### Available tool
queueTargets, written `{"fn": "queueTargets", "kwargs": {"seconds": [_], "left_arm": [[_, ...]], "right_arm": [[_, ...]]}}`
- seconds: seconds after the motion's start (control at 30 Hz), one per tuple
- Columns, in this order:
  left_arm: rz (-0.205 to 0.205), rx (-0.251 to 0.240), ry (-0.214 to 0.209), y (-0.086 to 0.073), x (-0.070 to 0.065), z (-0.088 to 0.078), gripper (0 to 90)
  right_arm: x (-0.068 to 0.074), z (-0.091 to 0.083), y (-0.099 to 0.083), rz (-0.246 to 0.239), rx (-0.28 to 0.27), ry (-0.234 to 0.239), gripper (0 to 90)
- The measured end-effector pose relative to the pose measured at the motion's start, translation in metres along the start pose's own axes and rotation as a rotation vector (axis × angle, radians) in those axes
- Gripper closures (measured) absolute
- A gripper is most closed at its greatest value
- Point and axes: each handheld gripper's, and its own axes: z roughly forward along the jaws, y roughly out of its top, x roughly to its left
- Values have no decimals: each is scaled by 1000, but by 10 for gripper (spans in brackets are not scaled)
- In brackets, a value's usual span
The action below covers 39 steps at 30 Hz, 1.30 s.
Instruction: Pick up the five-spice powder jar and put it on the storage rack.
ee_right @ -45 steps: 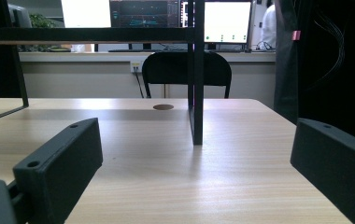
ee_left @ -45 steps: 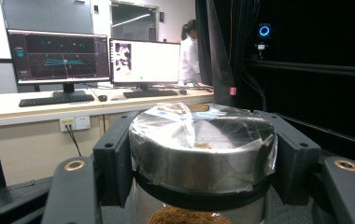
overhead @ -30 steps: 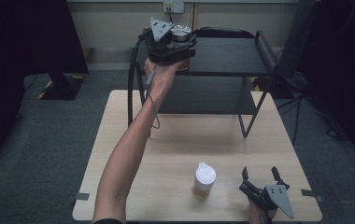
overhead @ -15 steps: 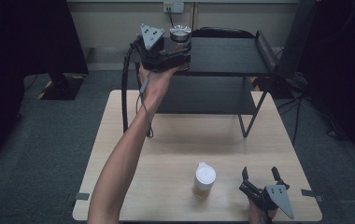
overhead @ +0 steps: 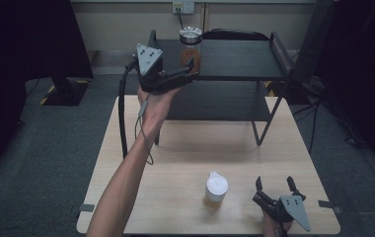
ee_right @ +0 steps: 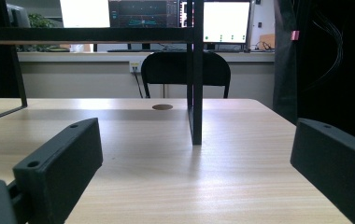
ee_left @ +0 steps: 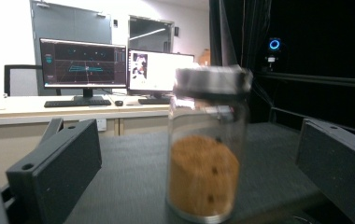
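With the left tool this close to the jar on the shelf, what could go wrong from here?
The jar stands near the top shelf's front edge, between the left tool's open jaws; a sideways nudge could tip it off. Below, the white-lidded container sits close to the right tool, which could knock it.

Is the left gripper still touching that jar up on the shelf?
Apart. In the left gripper view the jar stands on the shelf with clear gaps to both jaws; the left gripper has just been opening.

Grey carpet floor (overhead: pixel 37 163), pale wall with a socket (overhead: pixel 183 7), desk (ee_left: pixel 49 105) of lit monitors (ee_left: pixel 83 64) — black office chair (ee_right: pixel 185 70), dark curtains (overhead: pixel 22 34).
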Motion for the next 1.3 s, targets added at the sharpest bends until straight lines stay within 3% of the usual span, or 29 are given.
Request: {"fn": "queueTargets", "kwargs": {"seconds": [0.23, 0.53, 0.8, 0.97, 1.1, 1.17, 1.3], "left_arm": [[2, -18, 2, -22, 1, -26, 0], [25, -21, -2, -32, 1, -53, 0], [46, -42, 5, -47, -9, -77, 0], [54, -107, 35, -72, -19, -99, 0], [20, -82, 34, -87, -19, -114, 0], [30, -90, 11, -101, -16, -121, 0], [31, -63, 24, -123, -19, -134, 0]], "right_arm": [[1, 0, 0, 0, 0, -7, 8], [2, 0, 0, 0, 1, -13, 9], [2, 0, 0, 0, 0, -13, 9], [2, 0, 0, 0, 0, -13, 9], [2, 0, 0, 0, 0, -11, 9], [2, 0, 0, 0, 0, -9, 9], [2, 0, 0, 0, 0, -9, 9]]}}
